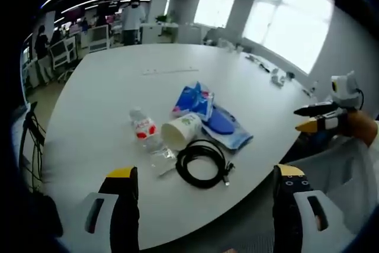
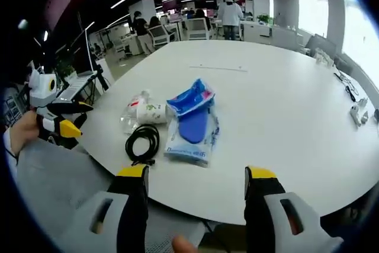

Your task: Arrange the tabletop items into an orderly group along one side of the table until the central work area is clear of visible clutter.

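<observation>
Clutter sits bunched near the table's [image 1: 118, 87] close edge in my left gripper view. Going left to right: a clear water bottle [image 1: 144, 128] with a red label lies on its side, a white paper cup [image 1: 181, 130] lies tipped with its mouth toward me and touches the bottle, and a coiled black cable [image 1: 201, 163] rests just in front of the cup. Behind the cup a blue snack bag [image 1: 194, 100] overlaps a flat blue packet [image 1: 224, 125]. My left gripper [image 1: 204, 197] hangs off the table edge, jaws spread wide, holding nothing. At far right my right gripper [image 1: 317, 117] shows side-on in a hand, tips close together; I cannot tell its gap from here.

In my right gripper view, the left gripper [image 2: 71, 119] appears at far left beside the table [image 2: 284, 105]. Then come the bottle [image 2: 133, 111], cup [image 2: 151, 113], cable [image 2: 142, 141], bag [image 2: 190, 100] and packet [image 2: 193, 131]. The right gripper [image 2: 195, 194] is wide open and empty.
</observation>
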Action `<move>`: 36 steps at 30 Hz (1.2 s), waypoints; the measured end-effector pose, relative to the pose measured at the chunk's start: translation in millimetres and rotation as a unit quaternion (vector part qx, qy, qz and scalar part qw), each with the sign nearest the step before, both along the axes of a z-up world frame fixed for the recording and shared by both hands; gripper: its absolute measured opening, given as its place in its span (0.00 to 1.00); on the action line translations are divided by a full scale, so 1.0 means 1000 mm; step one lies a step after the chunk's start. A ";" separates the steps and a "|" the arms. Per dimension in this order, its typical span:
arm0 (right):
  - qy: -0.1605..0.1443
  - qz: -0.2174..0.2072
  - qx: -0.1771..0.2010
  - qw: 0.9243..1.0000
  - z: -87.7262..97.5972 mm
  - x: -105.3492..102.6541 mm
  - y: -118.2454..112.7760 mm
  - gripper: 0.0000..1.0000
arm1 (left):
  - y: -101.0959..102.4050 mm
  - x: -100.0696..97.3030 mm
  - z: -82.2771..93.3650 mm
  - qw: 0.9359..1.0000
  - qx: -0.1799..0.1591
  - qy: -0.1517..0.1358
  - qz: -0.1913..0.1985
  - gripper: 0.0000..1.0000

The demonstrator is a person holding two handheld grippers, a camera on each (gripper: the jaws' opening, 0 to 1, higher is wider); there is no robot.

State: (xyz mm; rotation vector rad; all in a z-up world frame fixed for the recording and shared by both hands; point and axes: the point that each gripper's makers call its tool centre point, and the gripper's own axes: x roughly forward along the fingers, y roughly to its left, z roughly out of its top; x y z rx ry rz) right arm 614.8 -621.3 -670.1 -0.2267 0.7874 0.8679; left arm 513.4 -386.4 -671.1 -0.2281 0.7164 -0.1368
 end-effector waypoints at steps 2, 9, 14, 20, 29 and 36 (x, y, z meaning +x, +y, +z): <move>0.000 0.003 -0.004 1.000 -0.001 0.000 -0.001 0.63 | 0.001 0.002 0.001 1.000 -0.001 -0.004 0.002 0.91; 0.002 0.008 -0.006 1.000 -0.001 -0.003 0.003 0.63 | 0.002 0.001 0.001 1.000 0.000 -0.002 0.007 0.91; 0.004 0.011 -0.007 1.000 -0.002 0.002 0.003 0.63 | 0.001 0.000 0.002 1.000 0.001 -0.002 0.007 0.91; 0.005 0.020 -0.007 1.000 -0.004 0.000 0.006 0.63 | 0.002 -0.002 0.001 1.000 0.004 0.001 0.011 0.91; 0.006 0.023 -0.002 1.000 -0.005 -0.001 0.008 0.63 | 0.003 -0.004 0.001 1.000 0.007 0.004 0.014 0.91; 0.006 0.018 -0.001 1.000 -0.006 0.003 0.006 0.63 | 0.009 -0.003 0.001 1.000 0.001 -0.001 0.024 0.90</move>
